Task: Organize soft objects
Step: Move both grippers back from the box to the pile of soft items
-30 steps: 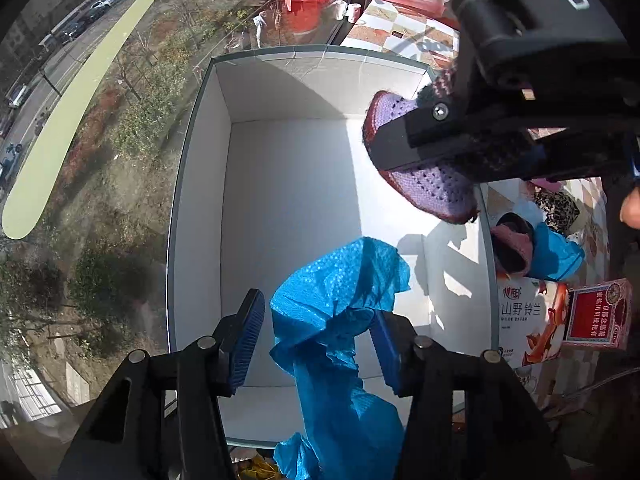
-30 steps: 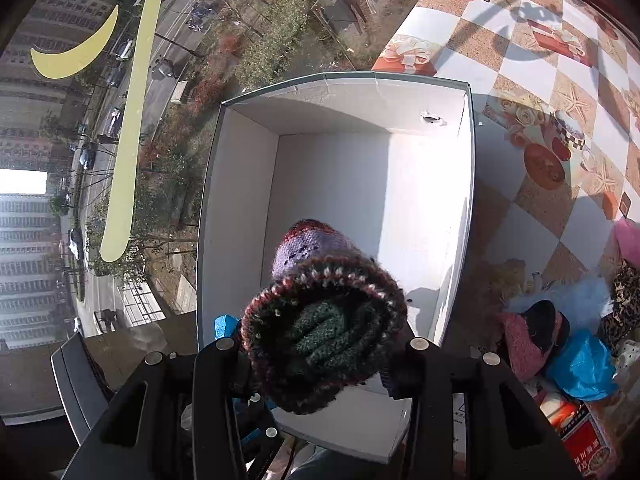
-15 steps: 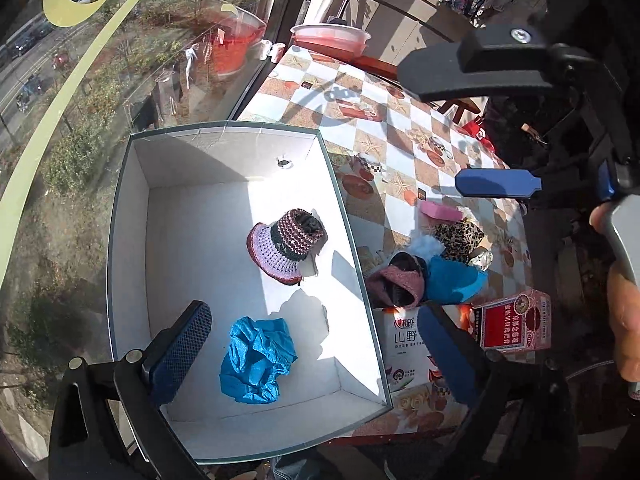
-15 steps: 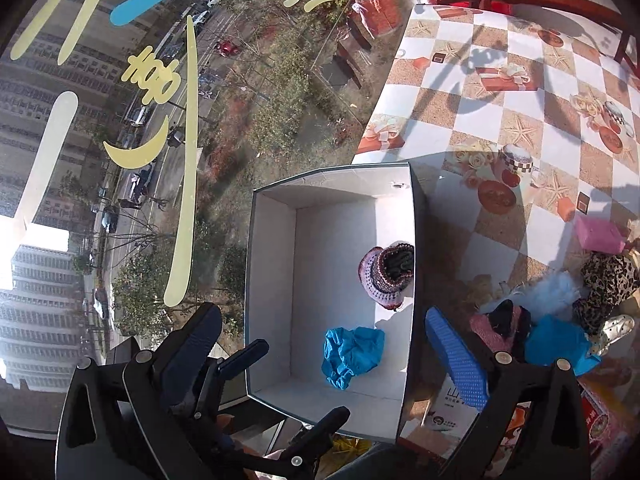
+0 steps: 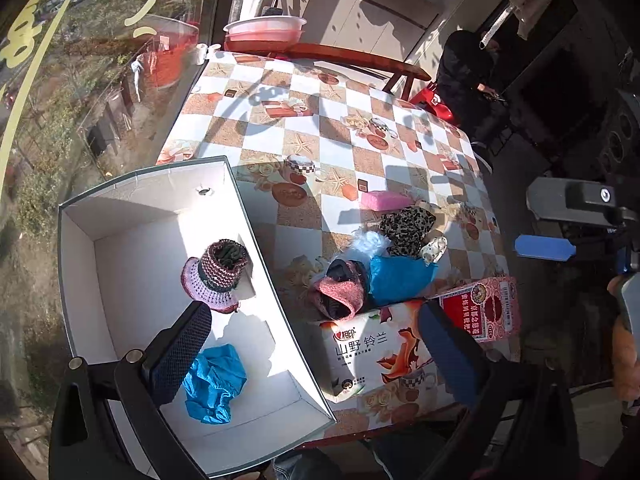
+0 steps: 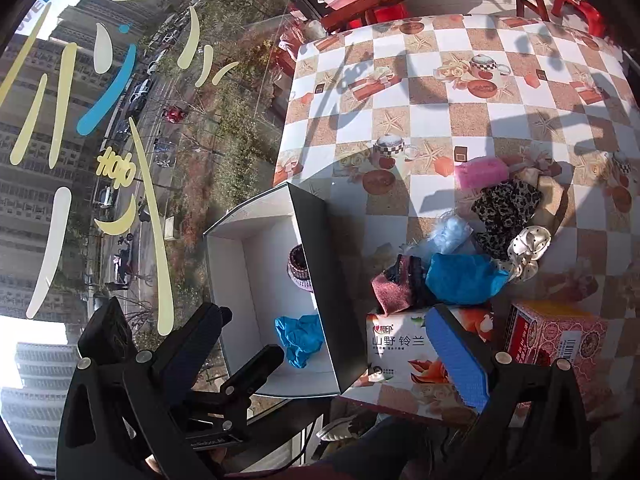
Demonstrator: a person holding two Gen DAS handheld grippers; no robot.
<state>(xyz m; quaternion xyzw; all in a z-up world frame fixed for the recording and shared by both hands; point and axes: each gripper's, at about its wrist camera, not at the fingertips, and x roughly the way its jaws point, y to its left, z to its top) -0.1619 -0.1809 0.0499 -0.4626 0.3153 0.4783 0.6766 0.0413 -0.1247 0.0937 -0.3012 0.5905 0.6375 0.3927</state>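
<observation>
A white box (image 5: 120, 240) stands at the table's left edge by the window. Inside it lie a purple knitted hat (image 5: 218, 276) and a crumpled blue cloth (image 5: 214, 380). My left gripper (image 5: 314, 350) hangs open and empty above the box's near right corner. My right gripper (image 6: 320, 360) is also open and empty, higher up, over the box (image 6: 240, 280) wall and a tissue pack. On the table right of the box is a pile: a pink knitted piece (image 5: 340, 292), another blue cloth (image 5: 400, 276), a leopard-print cloth (image 5: 406, 226) and a pink sponge (image 5: 386, 200).
A tissue pack (image 5: 372, 352) and a red carton (image 5: 488, 308) stand at the table's near edge, in front of the pile. The checkered tablecloth (image 5: 304, 120) is bare beyond. A window borders the left. A wooden bench with pink basins (image 5: 264, 28) is behind the table.
Both grippers opened and let go: the blue cloth and the knitted hat now lie in the box. Both grippers rose and drew back to the right.
</observation>
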